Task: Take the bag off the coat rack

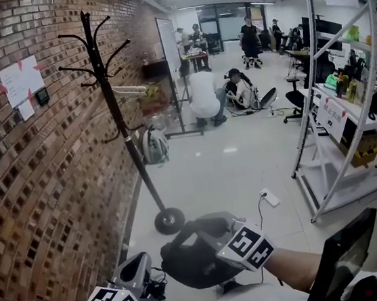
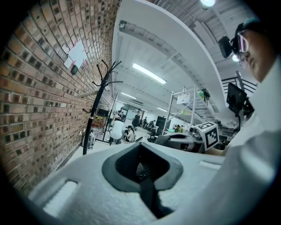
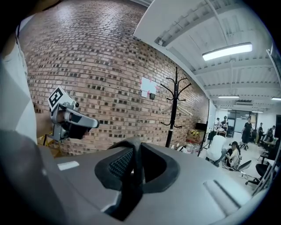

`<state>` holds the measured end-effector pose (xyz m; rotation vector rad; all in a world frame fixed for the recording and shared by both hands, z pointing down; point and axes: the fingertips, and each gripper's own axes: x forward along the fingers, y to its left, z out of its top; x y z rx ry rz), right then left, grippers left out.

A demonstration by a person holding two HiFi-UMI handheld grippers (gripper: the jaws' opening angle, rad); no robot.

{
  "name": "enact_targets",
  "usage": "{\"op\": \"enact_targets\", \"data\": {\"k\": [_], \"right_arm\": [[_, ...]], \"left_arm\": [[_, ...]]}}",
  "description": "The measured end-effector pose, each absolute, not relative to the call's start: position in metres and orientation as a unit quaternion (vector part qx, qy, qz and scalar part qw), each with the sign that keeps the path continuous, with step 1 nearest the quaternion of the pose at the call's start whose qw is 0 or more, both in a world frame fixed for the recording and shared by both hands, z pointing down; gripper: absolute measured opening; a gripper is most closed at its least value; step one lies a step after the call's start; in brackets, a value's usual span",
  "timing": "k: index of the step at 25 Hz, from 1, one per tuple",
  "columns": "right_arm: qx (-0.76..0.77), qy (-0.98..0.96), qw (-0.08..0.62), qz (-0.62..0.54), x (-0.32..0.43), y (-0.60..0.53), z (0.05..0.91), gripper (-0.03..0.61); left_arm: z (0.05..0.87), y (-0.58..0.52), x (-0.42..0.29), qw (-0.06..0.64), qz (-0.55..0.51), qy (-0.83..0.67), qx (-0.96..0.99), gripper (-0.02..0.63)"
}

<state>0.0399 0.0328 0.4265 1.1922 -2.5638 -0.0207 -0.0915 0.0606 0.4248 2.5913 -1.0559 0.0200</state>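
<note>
A black coat rack (image 1: pixel 100 68) stands by the brick wall on a round base (image 1: pixel 169 220); its upper hooks are bare. A grey backpack (image 1: pixel 154 146) sits low beside the pole. Whether it hangs from a lower hook or rests on the floor I cannot tell. The left gripper view also shows the coat rack (image 2: pixel 97 101) and the backpack (image 2: pixel 89 139). My left gripper (image 1: pixel 139 263) and right gripper (image 1: pixel 201 228) are held near my body, well short of the rack. Both look shut with nothing in them, the left gripper (image 2: pixel 141 169) and the right gripper (image 3: pixel 131 160) alike.
The brick wall (image 1: pixel 37 199) runs along the left. A whiteboard on a stand (image 1: pixel 170 53) and people on the floor (image 1: pixel 206 96) are beyond the rack. Metal shelving (image 1: pixel 347 113) fills the right. A power strip (image 1: pixel 270 198) with its cable lies on the floor.
</note>
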Motion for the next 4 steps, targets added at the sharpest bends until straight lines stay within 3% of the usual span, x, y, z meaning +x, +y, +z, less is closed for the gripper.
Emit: {"op": "enact_targets", "data": {"k": [4], "right_arm": [[0.415,-0.895,0.161,-0.004,0.0374,0.0274,0.4318,0.034]], "left_arm": [[0.4309,0.0565,-0.0915,0.177,0.008,-0.369,0.912,0.002]]}}
